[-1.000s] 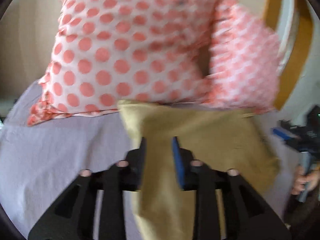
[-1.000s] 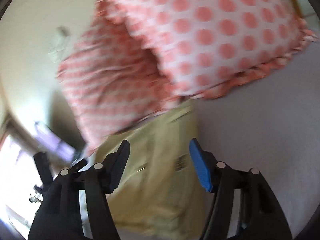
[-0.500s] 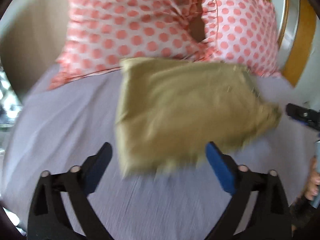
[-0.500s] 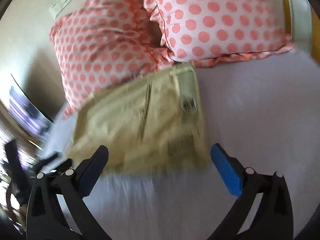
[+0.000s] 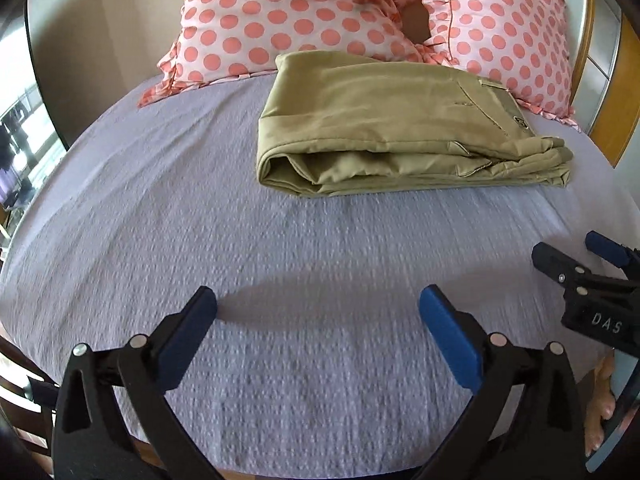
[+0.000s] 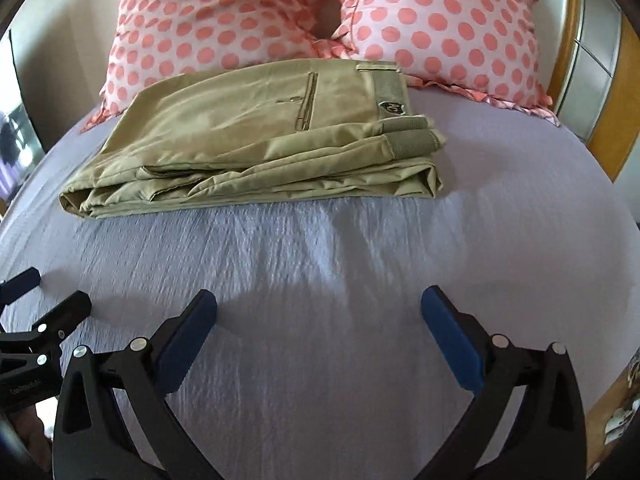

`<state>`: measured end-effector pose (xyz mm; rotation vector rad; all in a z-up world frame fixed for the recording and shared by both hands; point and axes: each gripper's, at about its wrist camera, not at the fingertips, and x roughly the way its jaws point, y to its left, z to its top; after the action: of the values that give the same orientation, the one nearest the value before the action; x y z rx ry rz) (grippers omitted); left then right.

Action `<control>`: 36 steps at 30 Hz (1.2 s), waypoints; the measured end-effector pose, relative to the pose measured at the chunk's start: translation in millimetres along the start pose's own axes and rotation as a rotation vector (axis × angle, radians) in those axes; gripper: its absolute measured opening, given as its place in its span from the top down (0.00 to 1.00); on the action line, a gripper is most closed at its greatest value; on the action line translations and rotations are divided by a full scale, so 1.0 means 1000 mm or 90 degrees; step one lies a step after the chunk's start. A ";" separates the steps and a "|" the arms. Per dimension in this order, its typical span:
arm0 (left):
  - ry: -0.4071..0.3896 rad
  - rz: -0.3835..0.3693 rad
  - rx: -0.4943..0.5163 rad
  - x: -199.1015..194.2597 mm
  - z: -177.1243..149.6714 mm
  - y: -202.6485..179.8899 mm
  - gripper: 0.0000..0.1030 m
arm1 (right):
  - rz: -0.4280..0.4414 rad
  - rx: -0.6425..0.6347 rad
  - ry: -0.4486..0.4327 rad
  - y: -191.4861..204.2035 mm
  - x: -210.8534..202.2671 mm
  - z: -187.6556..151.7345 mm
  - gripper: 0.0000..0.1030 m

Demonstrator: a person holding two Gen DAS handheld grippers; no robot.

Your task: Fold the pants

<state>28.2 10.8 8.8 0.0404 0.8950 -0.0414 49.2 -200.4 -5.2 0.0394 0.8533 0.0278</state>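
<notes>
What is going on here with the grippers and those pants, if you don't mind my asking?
A person is folding pants with a handheld gripper in each hand. The khaki pants lie folded in a compact stack on the lavender bed sheet, in front of two polka-dot pillows. The left gripper and right gripper are both open, empty, and clear of the pants, over bare sheet. The fold looks done.
</notes>
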 end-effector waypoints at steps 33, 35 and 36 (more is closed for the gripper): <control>-0.018 0.002 -0.007 -0.001 -0.001 0.000 0.02 | -0.010 0.007 -0.005 0.002 0.000 -0.001 0.01; -0.017 0.002 -0.007 -0.001 -0.002 0.000 0.02 | -0.010 0.007 -0.005 0.002 0.000 -0.001 0.01; -0.017 0.002 -0.007 -0.001 -0.002 0.000 0.02 | -0.010 0.007 -0.005 0.002 0.000 -0.001 0.01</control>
<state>26.7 11.3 8.3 0.0302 0.8680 -0.0344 48.1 -198.4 -5.8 0.0439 0.8461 0.0086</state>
